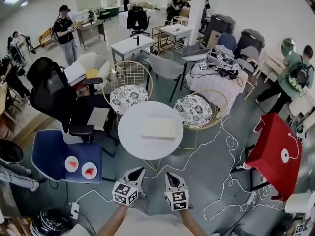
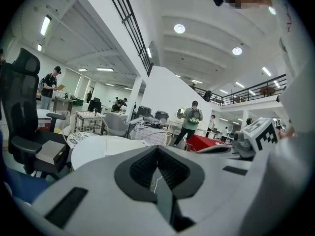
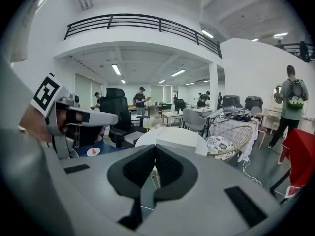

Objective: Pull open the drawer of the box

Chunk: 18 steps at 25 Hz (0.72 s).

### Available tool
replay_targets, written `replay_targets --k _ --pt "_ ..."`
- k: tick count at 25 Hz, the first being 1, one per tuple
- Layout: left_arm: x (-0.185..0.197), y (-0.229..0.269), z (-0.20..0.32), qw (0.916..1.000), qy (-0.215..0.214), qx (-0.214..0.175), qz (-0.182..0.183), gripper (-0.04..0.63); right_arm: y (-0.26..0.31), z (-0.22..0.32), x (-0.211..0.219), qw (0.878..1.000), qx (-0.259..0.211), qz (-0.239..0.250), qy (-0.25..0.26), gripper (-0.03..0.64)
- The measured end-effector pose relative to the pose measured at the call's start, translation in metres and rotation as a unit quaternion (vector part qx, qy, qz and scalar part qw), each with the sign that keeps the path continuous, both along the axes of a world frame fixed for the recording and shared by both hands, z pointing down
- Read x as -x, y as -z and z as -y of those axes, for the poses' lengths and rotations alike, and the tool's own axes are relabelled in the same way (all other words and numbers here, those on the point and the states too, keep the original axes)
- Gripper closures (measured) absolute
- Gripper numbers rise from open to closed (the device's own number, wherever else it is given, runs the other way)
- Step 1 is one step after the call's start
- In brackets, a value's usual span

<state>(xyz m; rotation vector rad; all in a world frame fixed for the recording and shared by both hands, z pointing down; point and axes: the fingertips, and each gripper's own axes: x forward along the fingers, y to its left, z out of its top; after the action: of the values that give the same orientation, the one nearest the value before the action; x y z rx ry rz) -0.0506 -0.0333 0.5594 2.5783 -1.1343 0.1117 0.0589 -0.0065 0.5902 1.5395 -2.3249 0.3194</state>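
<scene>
Head view: box (image 1: pixel 158 128) on round white table (image 1: pixel 132 136)

No words, numbers or brand names can be read anywhere. The only printed marks are black-and-white square code patterns on the cubes of the left gripper (image 1: pixel 139 171) and the right gripper (image 1: pixel 170 176). There is also a small white round emblem on a red cover (image 1: pixel 273 141), too small to make out.
</scene>
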Motion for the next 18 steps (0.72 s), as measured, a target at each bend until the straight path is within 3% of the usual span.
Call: replay_targets --k 10,18 --pt "0.025 0.005 0.102 0.9994 -0.034 0.006 -0.009 0.583 0.005 0.101 0.038 1.0 0.01 -0.009 -0.022 0.601" --pt "0.032 0.002 0.139 0.9984 -0.055 0.009 -0.011 0.583 0.001 0.132 0.045 0.999 0.016 -0.008 -0.044 0.601"
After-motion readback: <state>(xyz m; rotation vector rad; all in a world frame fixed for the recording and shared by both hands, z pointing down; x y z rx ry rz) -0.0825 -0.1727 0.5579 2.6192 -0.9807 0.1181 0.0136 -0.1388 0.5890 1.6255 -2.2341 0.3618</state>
